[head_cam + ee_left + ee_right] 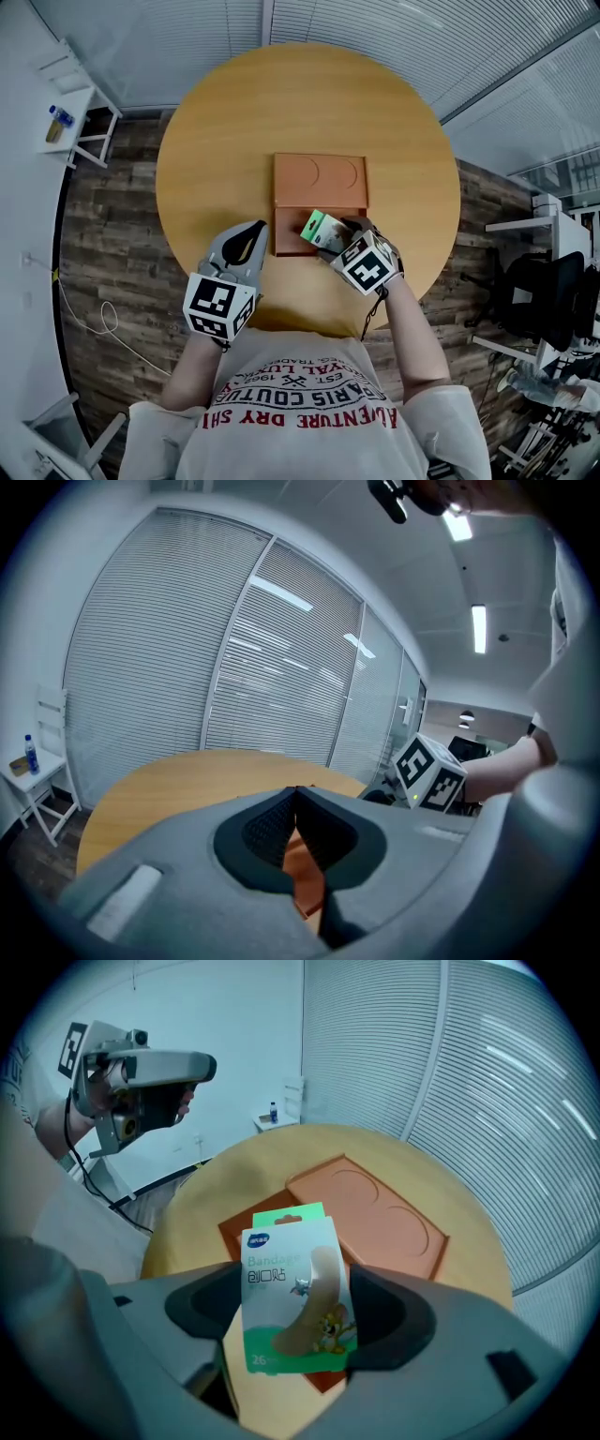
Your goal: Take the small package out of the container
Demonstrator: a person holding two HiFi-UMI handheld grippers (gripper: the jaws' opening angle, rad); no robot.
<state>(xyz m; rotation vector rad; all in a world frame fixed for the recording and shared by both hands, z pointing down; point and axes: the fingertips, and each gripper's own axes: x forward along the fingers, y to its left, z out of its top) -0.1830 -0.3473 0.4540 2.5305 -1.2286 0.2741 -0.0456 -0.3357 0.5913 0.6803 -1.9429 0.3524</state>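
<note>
The right tongs pinch the small package by its lower end. Its long axis stands up out of the jaws, printed face toward the gripper's camera. It hangs over the near half of the open container, which lies mid-worktop, and looks raised clear of it, so the way out is probably up and toward the near edge. The left tongs are pressed together with nothing in them, just beside the container's near left corner.

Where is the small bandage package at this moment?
In the head view, the bandage package is clamped in the right gripper, above the near right part of the orange container.
</note>
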